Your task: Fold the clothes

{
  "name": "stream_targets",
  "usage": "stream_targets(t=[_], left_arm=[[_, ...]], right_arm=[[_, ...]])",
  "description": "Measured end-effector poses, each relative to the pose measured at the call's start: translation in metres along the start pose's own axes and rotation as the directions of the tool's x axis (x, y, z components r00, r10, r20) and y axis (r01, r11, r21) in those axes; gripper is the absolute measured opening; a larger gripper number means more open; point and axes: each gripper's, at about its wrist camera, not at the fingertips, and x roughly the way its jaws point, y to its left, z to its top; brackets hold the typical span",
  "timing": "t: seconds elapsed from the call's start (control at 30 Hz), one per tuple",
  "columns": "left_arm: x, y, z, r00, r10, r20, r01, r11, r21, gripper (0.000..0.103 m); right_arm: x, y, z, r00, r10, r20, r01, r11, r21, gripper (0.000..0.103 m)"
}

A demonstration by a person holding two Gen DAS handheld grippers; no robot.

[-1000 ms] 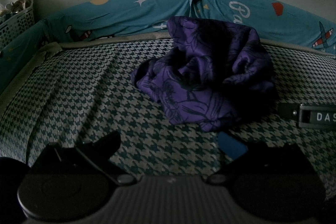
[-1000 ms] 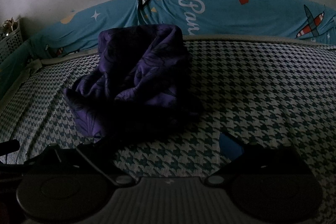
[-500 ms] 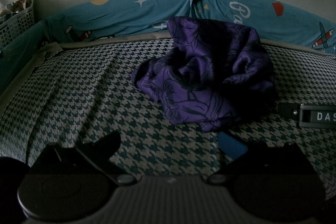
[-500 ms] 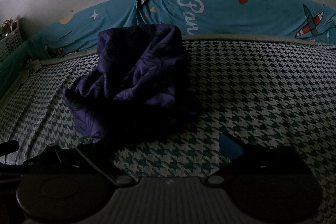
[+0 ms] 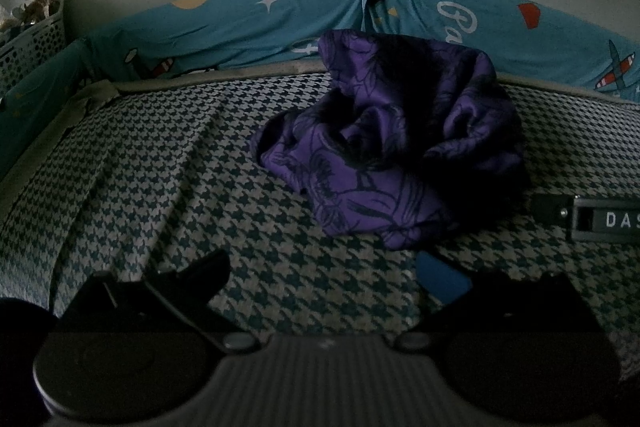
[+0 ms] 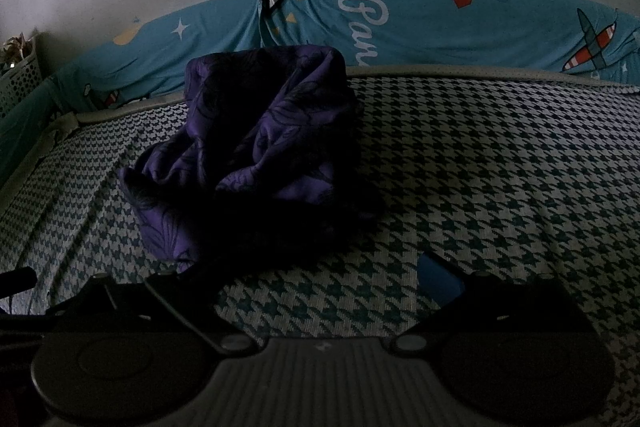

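Note:
A crumpled purple garment with a dark floral print point(image 5: 392, 147) lies in a heap on the houndstooth bed cover point(image 5: 160, 187). It also shows in the right wrist view point(image 6: 256, 163), left of centre. My left gripper point(image 5: 320, 275) is open and empty, low over the cover, just short of the garment's near edge. My right gripper point(image 6: 316, 275) is open and empty, its left finger close to the garment's near edge. The right gripper's side point(image 5: 600, 219) shows at the right edge of the left wrist view.
A teal cartoon-print bumper point(image 5: 240, 19) runs along the far edge of the bed against a pale wall; it also shows in the right wrist view point(image 6: 440, 23). A perforated basket point(image 5: 28, 43) stands at the far left. Houndstooth cover point(image 6: 500, 167) spreads right of the garment.
Both grippers have edged very slightly; the right one drifted a little toward the garment. The garment has not moved. Both grippers stay open.

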Motion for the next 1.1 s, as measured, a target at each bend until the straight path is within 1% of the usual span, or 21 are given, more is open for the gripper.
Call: stream_targets(t=[1.1], left_arm=[[0.0004, 0.0000, -0.0013, 1.000, -0.003, -0.004, 0.003, 1.000, 0.002, 0.103]], right_arm=[[0.0029, -0.0003, -0.0003, 1.000, -0.002, -0.010, 0.002, 1.000, -0.002, 0.101]])
